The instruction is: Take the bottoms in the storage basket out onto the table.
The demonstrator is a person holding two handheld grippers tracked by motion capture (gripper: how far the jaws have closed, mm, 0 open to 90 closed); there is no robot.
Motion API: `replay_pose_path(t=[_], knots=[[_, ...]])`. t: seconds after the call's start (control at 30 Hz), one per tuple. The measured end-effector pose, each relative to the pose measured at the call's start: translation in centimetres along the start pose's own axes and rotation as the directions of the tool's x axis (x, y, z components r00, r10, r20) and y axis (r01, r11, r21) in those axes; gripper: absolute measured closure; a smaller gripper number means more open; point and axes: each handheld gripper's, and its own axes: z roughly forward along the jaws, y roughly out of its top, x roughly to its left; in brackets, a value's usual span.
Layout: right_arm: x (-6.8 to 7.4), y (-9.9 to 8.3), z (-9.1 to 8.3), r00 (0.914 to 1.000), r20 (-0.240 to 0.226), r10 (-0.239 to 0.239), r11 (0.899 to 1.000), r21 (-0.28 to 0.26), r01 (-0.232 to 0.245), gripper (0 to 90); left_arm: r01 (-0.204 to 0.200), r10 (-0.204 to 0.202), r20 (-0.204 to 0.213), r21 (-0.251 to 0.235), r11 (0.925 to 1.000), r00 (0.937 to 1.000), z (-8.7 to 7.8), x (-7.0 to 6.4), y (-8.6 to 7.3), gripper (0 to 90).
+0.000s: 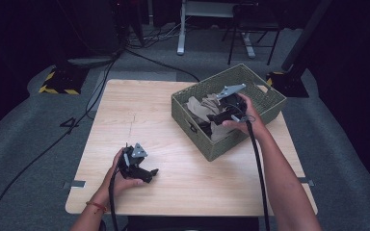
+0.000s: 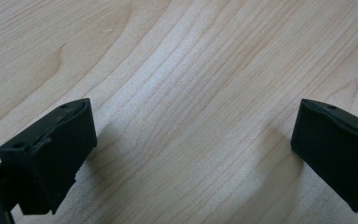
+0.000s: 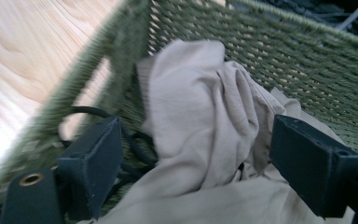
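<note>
A green woven basket (image 1: 265,106) stands on the right half of the wooden table (image 1: 139,106) and holds crumpled beige cloth (image 1: 200,107) with some dark fabric. My right gripper (image 1: 218,117) reaches down into the basket. In the right gripper view its jaws stand open on either side of a raised fold of the beige cloth (image 3: 200,126), with the basket wall (image 3: 317,60) behind. My left gripper (image 1: 150,174) rests low over the table's front left part. Its jaws are wide open over bare wood (image 2: 191,93), holding nothing.
The basket has a dark handle opening (image 3: 81,123) in its near wall. Past the table lie grey carpet, black cables (image 1: 96,91), a yellow-and-black striped stand base (image 1: 58,82) at the left, and chair and desk legs (image 1: 243,41) at the back.
</note>
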Motion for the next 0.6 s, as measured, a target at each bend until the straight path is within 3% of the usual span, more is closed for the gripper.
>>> replay_pose_path(t=[0.07, 0.13, 0.17, 0.2, 0.27, 0.3, 0.33, 0.37, 0.4, 0.43, 0.5, 0.53, 0.6], knots=[[-0.2, 0.1, 0.6, 1.0, 0.005, -0.005, 1.0, 0.019, 0.005, 18.2, 0.0, 0.0, 0.0, -0.002, 1.0, 1.0, 0.0, 0.0, 0.0, 0.3], [-1.0, 0.0, 2.3, 1.0, 0.009, -0.001, 0.996, 0.094, 0.0, 18.2, -0.006, 0.006, 0.004, 0.001, 1.0, 1.0, -0.1, -0.1, -0.1, 0.4], [-1.0, 0.0, 2.3, 1.0, 0.009, -0.001, 0.996, 0.094, 0.0, 18.2, -0.008, 0.008, 0.002, -0.002, 1.0, 1.0, -0.1, -0.2, -0.1, 0.4], [-1.5, 0.3, 3.2, 0.9998, -0.021, 0.006, 0.986, 0.165, -0.002, 20.5, -0.006, 0.006, 0.005, 0.0, 1.0, 1.0, -0.1, -0.3, -0.2, 0.4], [-1.5, 0.4, 3.4, 0.9999, -0.014, -0.006, 0.986, 0.166, 0.008, 20.1, -0.009, 0.009, 0.006, 0.0, 1.0, 0.9999, -0.2, -0.4, -0.2, 0.4], [-1.3, 0.6, 4.2, 0.9937, 0.072, -0.086, 0.973, 0.219, 0.068, 15.6, -0.005, 0.005, 0.006, -0.003, 1.0, 1.0, -0.2, -0.5, -0.2, 0.4], [-1.3, 0.6, 4.2, 0.9937, 0.072, -0.086, 0.973, 0.219, 0.068, 15.6, -0.005, 0.005, 0.006, -0.003, 1.0, 1.0, -0.2, -0.5, -0.2, 0.4], [-1.1, 0.7, 4.6, 0.9895, 0.096, -0.107, 0.966, 0.245, 0.081, 16.3, -0.004, 0.004, 0.005, -0.002, 1.0, 1.0, -0.2, -0.5, -0.3, 0.4], [-1.1, 0.7, 5.0, 0.9899, 0.079, -0.117, 0.963, 0.254, 0.094, 18.1, -0.002, 0.002, 0.002, -0.005, 1.0, 1.0, -0.2, -0.6, -0.3, 0.4], [-1.1, 0.8, 5.8, 0.9921, 0.032, -0.121, 0.945, 0.311, 0.105, 19.5, 0.001, -0.001, 0.003, -0.004, 1.0, 1.0, -0.2, -0.7, -0.3, 0.4], [-1.2, 0.9, 6.4, 0.9932, -0.004, -0.116, 0.923, 0.37, 0.109, 19.0, -0.005, 0.005, 0.005, 0.001, 1.0, 1.0, -0.2, -0.7, -0.2, 0.4], [-1.2, 0.9, 6.4, 0.9932, -0.004, -0.116, 0.923, 0.37, 0.109, 19.0, -0.006, 0.006, 0.005, 0.001, 1.0, 1.0, -0.2, -0.8, -0.2, 0.4], [-1.3, 0.9, 7.0, 0.9916, -0.032, -0.125, 0.902, 0.413, 0.127, 17.9, -0.005, 0.005, 0.006, 0.0, 1.0, 1.0, -0.1, -0.9, -0.1, 0.3]])
